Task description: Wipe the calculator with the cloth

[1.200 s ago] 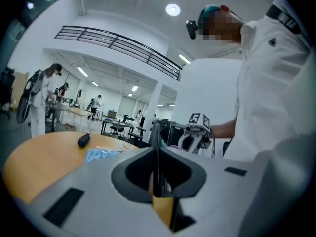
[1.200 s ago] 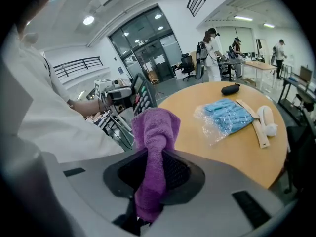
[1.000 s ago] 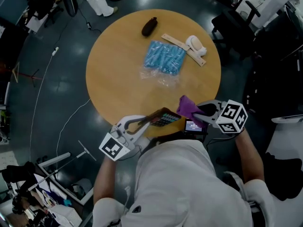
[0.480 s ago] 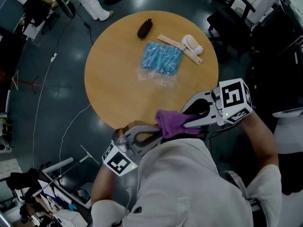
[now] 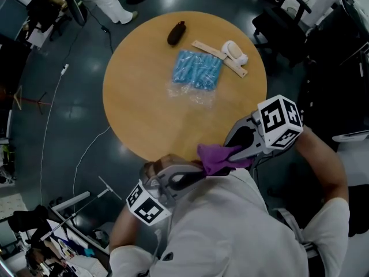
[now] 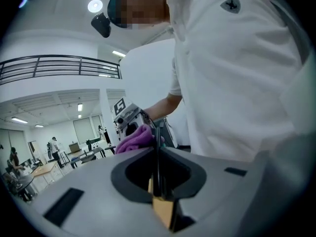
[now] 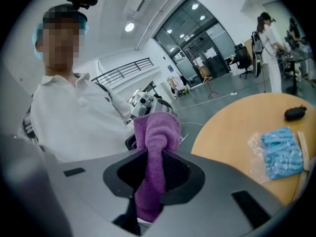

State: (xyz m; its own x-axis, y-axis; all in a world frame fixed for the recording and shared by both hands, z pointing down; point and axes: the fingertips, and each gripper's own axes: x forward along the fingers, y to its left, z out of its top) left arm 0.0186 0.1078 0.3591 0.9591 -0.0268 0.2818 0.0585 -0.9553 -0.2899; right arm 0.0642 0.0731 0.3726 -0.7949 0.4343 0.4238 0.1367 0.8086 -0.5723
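Note:
In the left gripper view the calculator point(image 6: 158, 168) shows edge-on as a thin dark slab, and my left gripper point(image 6: 158, 152) is shut on it. The purple cloth point(image 7: 155, 157) hangs bunched between the jaws of my right gripper point(image 7: 157, 152), which is shut on it. In the head view both grippers are raised close to my chest, off the table's near edge. There the cloth point(image 5: 216, 157) lies between the left gripper point(image 5: 196, 171) and the right gripper point(image 5: 232, 153) and covers the calculator. The cloth point(image 6: 134, 138) rests against the calculator's far end.
The round wooden table point(image 5: 144, 97) carries a blue packet in clear wrap point(image 5: 197, 70), a dark pouch point(image 5: 176, 33) and a white object on a tan strap point(image 5: 233, 52) at its far side. Dark chairs point(image 5: 282, 22) stand to the right, and cables lie on the floor at left.
Both grippers have risen and drawn back from the table edge toward my chest. The calculator's keypad, seen before, is now covered by the cloth, which moved left onto it.

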